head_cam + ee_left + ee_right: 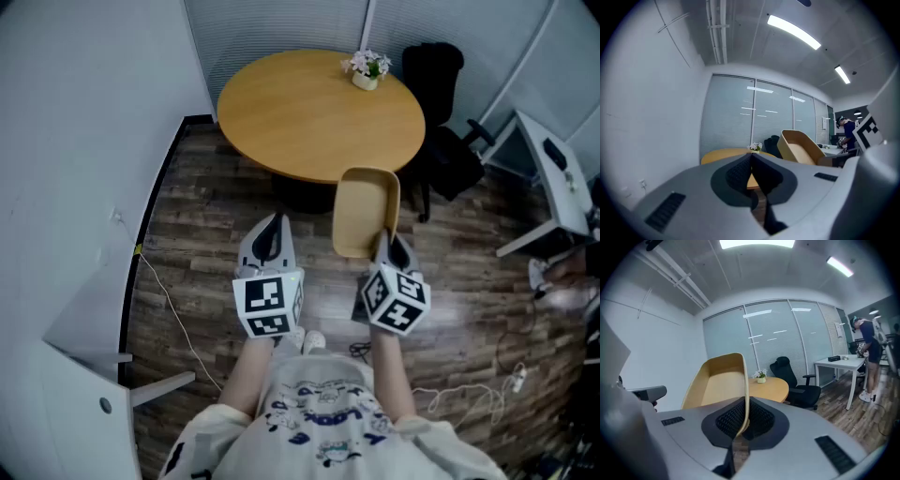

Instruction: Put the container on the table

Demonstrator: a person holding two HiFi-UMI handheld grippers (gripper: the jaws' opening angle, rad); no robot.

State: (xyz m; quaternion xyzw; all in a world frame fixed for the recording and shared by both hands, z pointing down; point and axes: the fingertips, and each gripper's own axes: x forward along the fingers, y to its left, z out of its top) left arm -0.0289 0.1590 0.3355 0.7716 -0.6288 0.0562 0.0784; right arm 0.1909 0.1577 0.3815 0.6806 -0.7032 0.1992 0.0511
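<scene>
A tan wooden container (364, 212), a shallow tray with rounded corners, hangs in the air in front of the round table (309, 112). My right gripper (390, 251) is shut on its near rim, the thin wall (744, 399) pinched between the black pads. In the left gripper view the container (800, 148) shows to the right, tilted. My left gripper (270, 240) is shut with nothing in it, held over the floor left of the container. The yellow tabletop (772, 386) lies beyond the container.
A small white pot of flowers (367, 69) stands at the table's far right. A black office chair (441, 122) sits right of the table, a white desk (559, 178) further right. A person (868, 352) stands at that desk. A cable (178, 319) trails on the wood floor.
</scene>
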